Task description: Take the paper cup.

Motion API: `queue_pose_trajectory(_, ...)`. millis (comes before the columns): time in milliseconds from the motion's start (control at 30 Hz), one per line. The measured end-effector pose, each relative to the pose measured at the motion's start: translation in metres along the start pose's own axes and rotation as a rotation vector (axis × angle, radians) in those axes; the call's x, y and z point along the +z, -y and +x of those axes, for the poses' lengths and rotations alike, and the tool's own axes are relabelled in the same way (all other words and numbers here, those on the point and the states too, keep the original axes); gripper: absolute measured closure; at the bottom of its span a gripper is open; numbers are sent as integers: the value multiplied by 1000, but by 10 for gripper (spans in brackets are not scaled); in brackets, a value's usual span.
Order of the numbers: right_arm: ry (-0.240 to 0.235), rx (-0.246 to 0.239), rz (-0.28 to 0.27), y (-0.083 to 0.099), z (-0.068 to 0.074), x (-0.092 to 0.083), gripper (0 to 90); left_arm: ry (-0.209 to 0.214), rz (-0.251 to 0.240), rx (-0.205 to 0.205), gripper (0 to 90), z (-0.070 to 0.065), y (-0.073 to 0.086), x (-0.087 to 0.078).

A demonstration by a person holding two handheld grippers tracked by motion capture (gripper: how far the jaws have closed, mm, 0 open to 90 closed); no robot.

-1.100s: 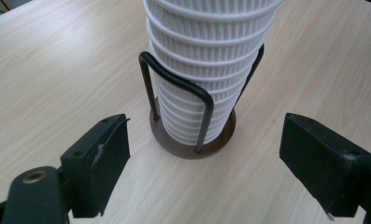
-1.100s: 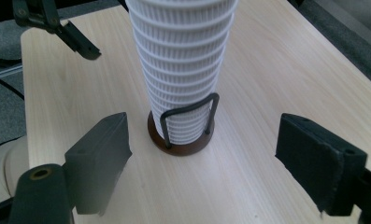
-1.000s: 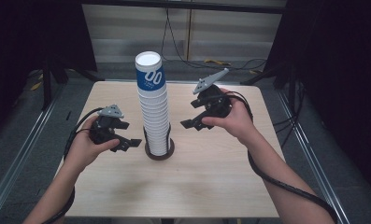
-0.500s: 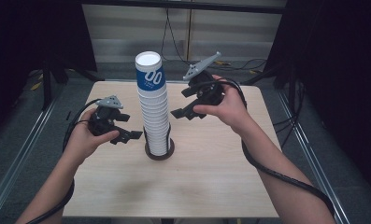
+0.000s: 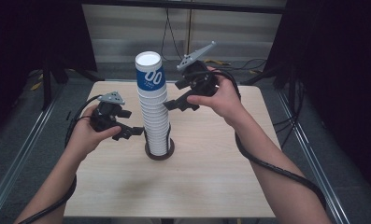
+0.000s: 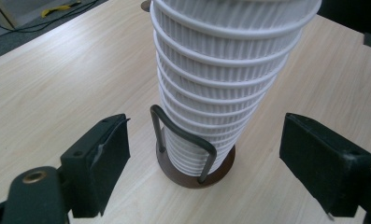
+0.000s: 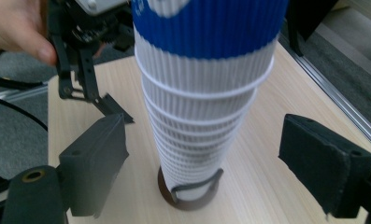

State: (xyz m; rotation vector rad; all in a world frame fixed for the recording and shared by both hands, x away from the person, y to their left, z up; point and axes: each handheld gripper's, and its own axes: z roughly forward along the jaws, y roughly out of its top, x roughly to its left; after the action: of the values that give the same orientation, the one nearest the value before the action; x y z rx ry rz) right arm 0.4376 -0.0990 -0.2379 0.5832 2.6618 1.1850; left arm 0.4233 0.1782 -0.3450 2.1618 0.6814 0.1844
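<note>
A tall stack of white ribbed paper cups (image 5: 154, 112), its top cup banded in blue, stands in a dark round holder (image 5: 160, 153) with a wire loop (image 6: 183, 135) at the middle of the wooden table (image 5: 211, 177). My left gripper (image 5: 131, 132) is open at the stack's left, low down. In the left gripper view its jaws (image 6: 211, 140) stand on either side of the lower cups (image 6: 220, 70) without touching them. My right gripper (image 5: 175, 95) is open at the stack's upper right. In the right gripper view its jaws (image 7: 202, 144) straddle the cups (image 7: 202, 93) below the blue band.
The person's other hand and the left gripper (image 7: 87, 79) show beyond the stack in the right gripper view. Cables trail from both grippers across the table. Metal rails (image 5: 19, 154) run along the floor on both sides, and dark stands sit behind the table.
My right gripper has risen and moved left, toward the upper part of the stack. My left gripper has shifted slightly closer to the stack's lower part. The stack has not moved.
</note>
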Motion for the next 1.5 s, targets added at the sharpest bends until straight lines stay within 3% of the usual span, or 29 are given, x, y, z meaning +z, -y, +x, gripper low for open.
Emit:
queue_pose_trajectory(267, 4, 10, -26, -14, 0, 6, 127, 5, 5, 21, 159, 0, -5, -1)
queue_pose_trajectory(467, -10, 36, -48, -24, 0, 9, 125, 13, 1, 7, 159, 3, -9, 0)
queue_pose_trajectory(833, 26, 55, -56, -40, 5, 21, 121, 10, -32, 8, 159, 3, -23, -5)
queue_pose_trajectory(900, 34, 54, -52, -41, 6, 23, 121, 11, -22, 26, 159, 3, -24, -5)
queue_pose_trajectory(1267, 45, 79, -74, -40, 5, 33, 142, 9, -57, 27, 159, 1, -29, -7)
queue_pose_trajectory(1500, 54, 68, -52, -40, 6, 34, 150, 12, -86, 38, 159, 0, -39, -13)
